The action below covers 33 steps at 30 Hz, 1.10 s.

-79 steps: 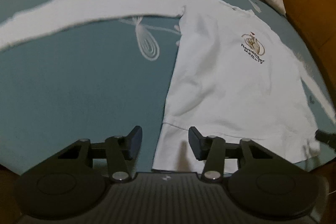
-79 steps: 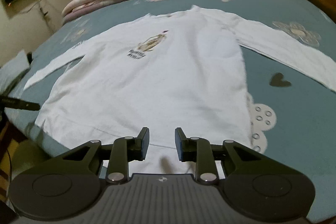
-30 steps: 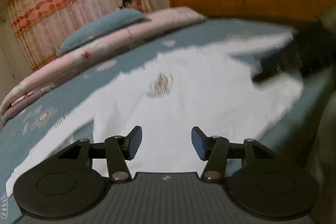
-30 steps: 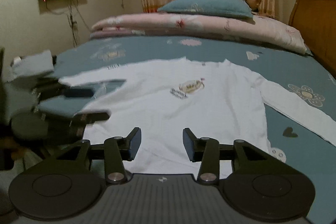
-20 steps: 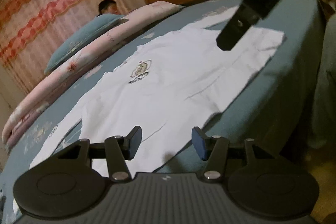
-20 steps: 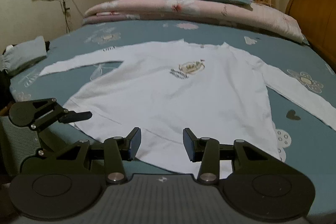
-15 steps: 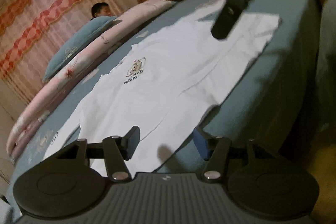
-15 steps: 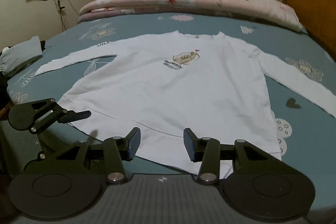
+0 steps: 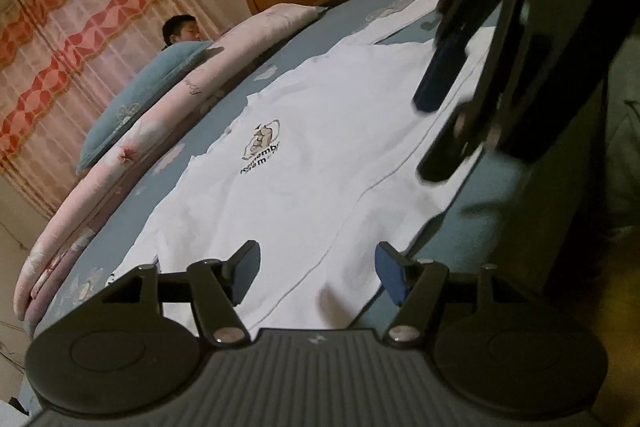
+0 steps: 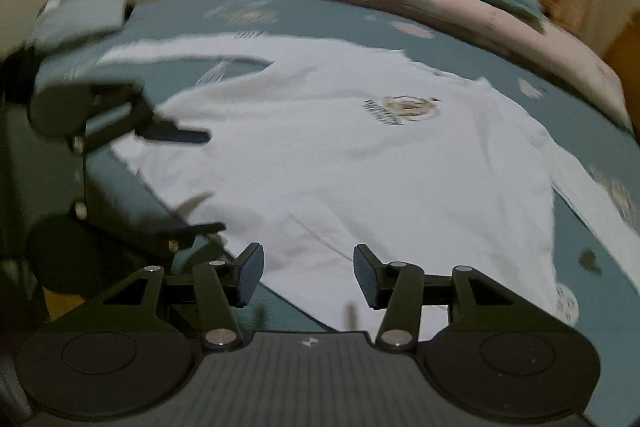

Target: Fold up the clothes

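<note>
Left claw [image 9: 318, 275] and right claw [image 10: 308, 277] hang just over the near hem, jaws apart and just been widening, pads clear of the cloth. White long-sleeved shirt [image 9: 320, 163] lies flat, print up, on the blue bed [image 10: 592, 147]. Beyond it, a rolled pink quilt [image 9: 168, 115].

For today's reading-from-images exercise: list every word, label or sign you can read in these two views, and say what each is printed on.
"Remembe…": dark lettering under the crest on the white shirt, left wrist view; its end and the line below are unreadable.
Same print in the right wrist view: too blurred to read.
Nothing else is legible.
</note>
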### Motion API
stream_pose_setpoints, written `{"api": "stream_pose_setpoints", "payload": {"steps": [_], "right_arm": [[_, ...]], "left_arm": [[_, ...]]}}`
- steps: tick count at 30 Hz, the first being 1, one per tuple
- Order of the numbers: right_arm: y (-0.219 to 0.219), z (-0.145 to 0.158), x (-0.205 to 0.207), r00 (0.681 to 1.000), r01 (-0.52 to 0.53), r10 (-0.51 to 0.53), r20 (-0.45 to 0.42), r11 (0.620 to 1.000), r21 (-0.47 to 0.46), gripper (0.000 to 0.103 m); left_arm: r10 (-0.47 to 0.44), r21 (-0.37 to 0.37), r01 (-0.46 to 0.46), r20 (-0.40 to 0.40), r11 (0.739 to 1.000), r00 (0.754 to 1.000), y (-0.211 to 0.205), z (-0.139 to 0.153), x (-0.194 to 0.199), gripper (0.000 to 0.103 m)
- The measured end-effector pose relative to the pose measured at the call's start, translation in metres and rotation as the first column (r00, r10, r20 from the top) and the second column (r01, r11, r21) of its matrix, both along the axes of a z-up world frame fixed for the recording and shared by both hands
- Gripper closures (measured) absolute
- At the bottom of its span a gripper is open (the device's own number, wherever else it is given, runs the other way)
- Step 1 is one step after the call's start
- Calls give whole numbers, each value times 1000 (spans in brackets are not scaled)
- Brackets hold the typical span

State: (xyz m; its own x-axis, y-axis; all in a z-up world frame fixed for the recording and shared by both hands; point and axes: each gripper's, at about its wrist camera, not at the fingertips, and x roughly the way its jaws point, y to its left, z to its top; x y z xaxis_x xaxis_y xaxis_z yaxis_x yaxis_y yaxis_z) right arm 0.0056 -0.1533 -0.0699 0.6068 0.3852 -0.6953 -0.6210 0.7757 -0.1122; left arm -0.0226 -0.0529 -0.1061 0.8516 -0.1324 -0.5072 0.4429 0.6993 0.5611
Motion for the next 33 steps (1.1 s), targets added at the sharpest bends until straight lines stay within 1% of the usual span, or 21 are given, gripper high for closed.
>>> {"api": "stream_pose_setpoints", "payload": {"steps": [2,3,5,8,10,12,17,19,22,24,29,31,33], "right_arm": [[13,-6,0,999,-42,42,11,999,-34,48],[18,-8,-1,998,-61,62,21,997,-50,48],[28,-11,-8,991,-112,118,56,990,-90,48],[39,-18,-12,980,-164,179,85,973,-165,48],[44,-24,-12,974,-167,195,111,961,-222,48],[49,-28,-10,970,-146,192,149,951,-273,48],[48,-24,2,976,-116,157,151,961,-253,48],[48,-24,7,980,-110,146,132,963,-246,48],[50,-25,5,980,-122,158,122,958,-260,48],[51,-23,-1,974,-160,196,118,953,-258,48],[55,-18,-15,944,-270,308,120,928,-255,50],[60,-19,-16,931,-310,348,111,913,-264,57],[65,-22,-11,921,-340,378,93,897,-282,62]], "left_arm": [[-5,8,5,6,1000,1000,2,1,-3,36],[1,24,-1,16,1000,1000,3,-1,-5,35],[6,42,-7,20,999,1000,6,-3,-9,35],[-13,34,13,4,999,1000,8,-6,-14,35],[-36,33,36,-3,999,999,7,-7,-18,35],[-48,55,48,-4,997,999,5,-11,-17,35],[-50,42,49,7,998,999,3,-12,-11,34],[-53,39,52,9,998,999,4,-13,-10,33],[-52,31,52,9,998,999,6,-13,-10,33],[-47,23,47,9,999,999,9,-13,-10,33],[-21,17,21,13,1000,1000,17,-12,-13,33],[-15,8,15,14,1000,1000,21,-11,-15,33],[-11,-3,11,10,1000,1000,25,-11,-17,33]]}}
